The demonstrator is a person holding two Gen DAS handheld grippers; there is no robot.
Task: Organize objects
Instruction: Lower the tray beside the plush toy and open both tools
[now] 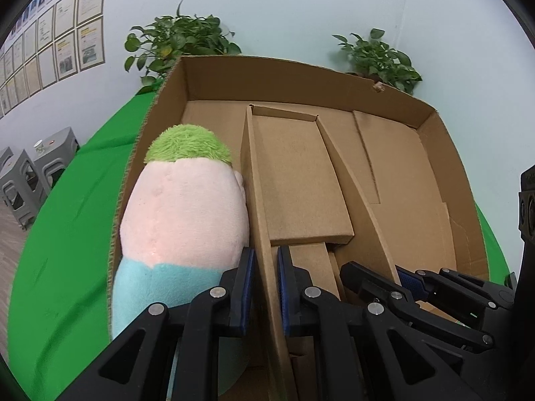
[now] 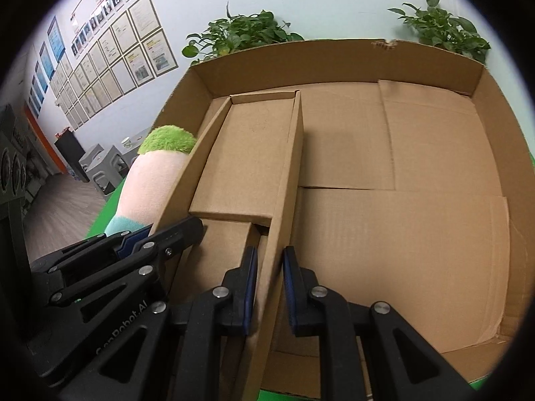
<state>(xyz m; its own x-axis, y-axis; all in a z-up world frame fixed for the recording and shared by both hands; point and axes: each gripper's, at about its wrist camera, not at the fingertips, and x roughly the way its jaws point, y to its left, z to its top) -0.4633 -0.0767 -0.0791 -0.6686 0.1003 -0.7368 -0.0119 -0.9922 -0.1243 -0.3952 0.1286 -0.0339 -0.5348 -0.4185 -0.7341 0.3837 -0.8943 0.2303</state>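
Observation:
A large open cardboard box (image 1: 301, 77) (image 2: 334, 56) sits on a green table. Inside it stands a U-shaped cardboard divider (image 1: 255, 173) (image 2: 292, 153) around a raised cardboard slab. My left gripper (image 1: 266, 260) is shut on the divider's left wall at its near end. My right gripper (image 2: 270, 260) is shut on the divider's right wall, beside the left one. A plush toy (image 1: 184, 207) (image 2: 150, 180), pink with a green top and light blue base, stands between the box's left wall and the divider, close to my left gripper.
Two potted plants (image 1: 177, 43) (image 1: 378, 60) stand behind the box. Green cloth (image 1: 70, 217) covers the table on the left. Grey stools (image 1: 23, 183) stand on the floor at far left. The box's right half (image 2: 418, 217) holds only flat cardboard flaps.

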